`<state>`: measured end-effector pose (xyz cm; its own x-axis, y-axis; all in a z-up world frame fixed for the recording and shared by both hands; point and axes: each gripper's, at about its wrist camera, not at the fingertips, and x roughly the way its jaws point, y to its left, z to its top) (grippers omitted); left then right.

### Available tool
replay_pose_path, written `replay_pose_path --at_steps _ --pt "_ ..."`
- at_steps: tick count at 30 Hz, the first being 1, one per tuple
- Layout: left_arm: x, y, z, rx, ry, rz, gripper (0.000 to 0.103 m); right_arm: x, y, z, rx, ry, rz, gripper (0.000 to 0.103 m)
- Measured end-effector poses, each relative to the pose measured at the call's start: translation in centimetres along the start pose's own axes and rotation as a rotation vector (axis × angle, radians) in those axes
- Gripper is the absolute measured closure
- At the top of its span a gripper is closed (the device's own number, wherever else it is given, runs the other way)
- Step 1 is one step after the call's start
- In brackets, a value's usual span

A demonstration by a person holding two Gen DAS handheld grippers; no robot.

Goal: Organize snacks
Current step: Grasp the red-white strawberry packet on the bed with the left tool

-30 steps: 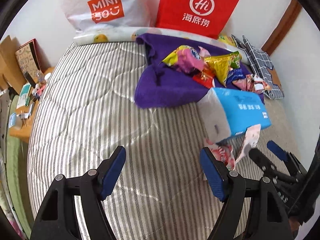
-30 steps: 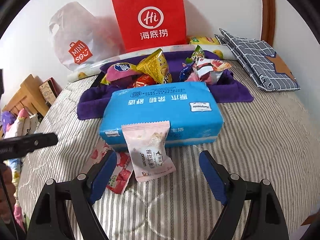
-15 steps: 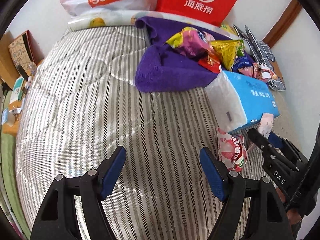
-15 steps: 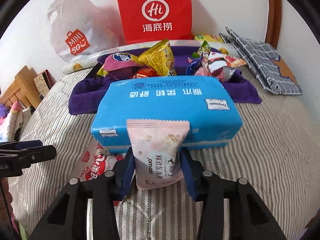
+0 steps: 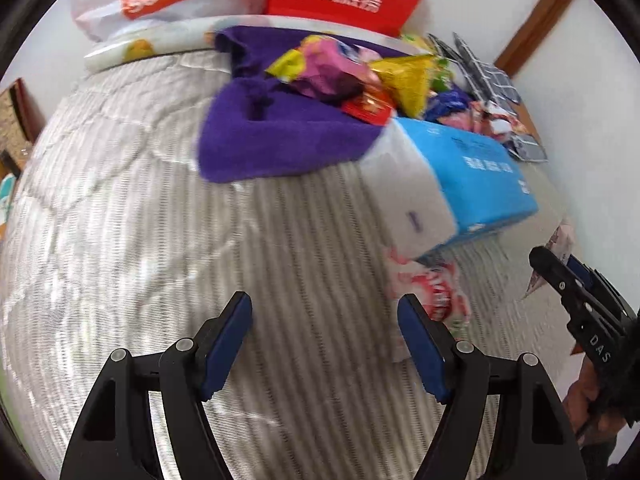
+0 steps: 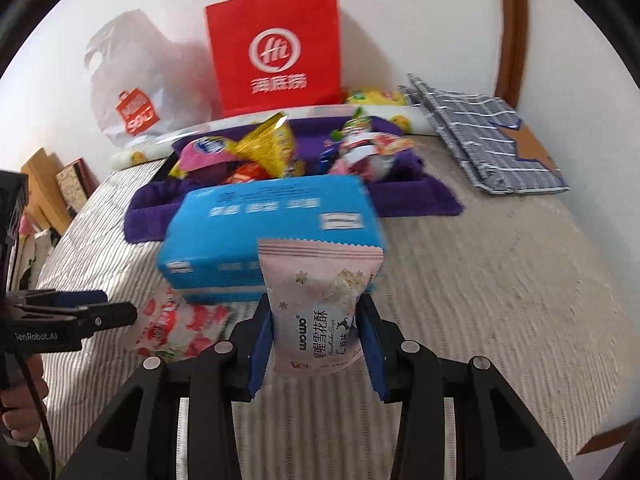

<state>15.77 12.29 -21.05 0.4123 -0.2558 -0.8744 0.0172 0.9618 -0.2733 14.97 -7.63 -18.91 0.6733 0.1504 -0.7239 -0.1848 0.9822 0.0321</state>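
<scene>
Raised off the grey striped quilted mattress [image 6: 500, 280] since the earlier frame, the pale pink snowflake-crisp snack packet [image 6: 320, 300] is now held upright in front of the blue plastic-wrapped tissue pack [image 6: 272, 224], against which it had been leaning. Behind the tissue pack, a purple towel [image 5: 280, 136] is spread on the mattress, and a heap of yellow, pink and red snack bags [image 6: 264, 152] is piled on it. A red paper carrier bag [image 6: 276, 56] is propped against the wall beyond. A red-and-white strawberry-print snack packet [image 6: 176, 320] is seen lying flat just beside the tissue pack's near left corner. The pink packet is pinched at its lower sides by the right gripper [image 6: 316, 344]. The left gripper [image 5: 324, 340] is held spread wide above bare mattress, with nothing between its blue pads [image 5: 228, 340].
</scene>
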Motion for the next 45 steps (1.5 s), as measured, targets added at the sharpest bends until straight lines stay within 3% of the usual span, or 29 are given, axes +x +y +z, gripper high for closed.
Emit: replay_pose_path --at_steps 6,14,21,38,42,45 --pt "0.6 -1.7 -0.2 0.031 0.003 -0.047 0.028 -0.3 -3.1 0.2 0.054 -0.007 -0.068 0.064" --pt "1.4 -2.9 -0.1 0.040 -0.012 -0.028 0.021 -0.1 -6.2 0.2 0.156 0.006 -0.072 0.064" --pt "1.7 -3.8 -0.5 0.063 -0.035 0.023 0.016 0.0 -6.4 0.2 0.164 0.005 -0.066 0.064" --pt "2.2 -4.7 -0.7 0.091 -0.070 0.088 0.016 0.4 -6.4 -0.1 0.151 0.015 -0.074 0.064" --pt "2.1 -4.8 -0.8 0.099 -0.074 0.089 0.023 0.5 -6.3 -0.1 0.145 0.015 -0.078 0.064" --pt "1.9 -4.8 -0.8 0.101 -0.074 0.067 0.036 0.5 -6.2 -0.1 0.141 0.016 -0.078 0.064"
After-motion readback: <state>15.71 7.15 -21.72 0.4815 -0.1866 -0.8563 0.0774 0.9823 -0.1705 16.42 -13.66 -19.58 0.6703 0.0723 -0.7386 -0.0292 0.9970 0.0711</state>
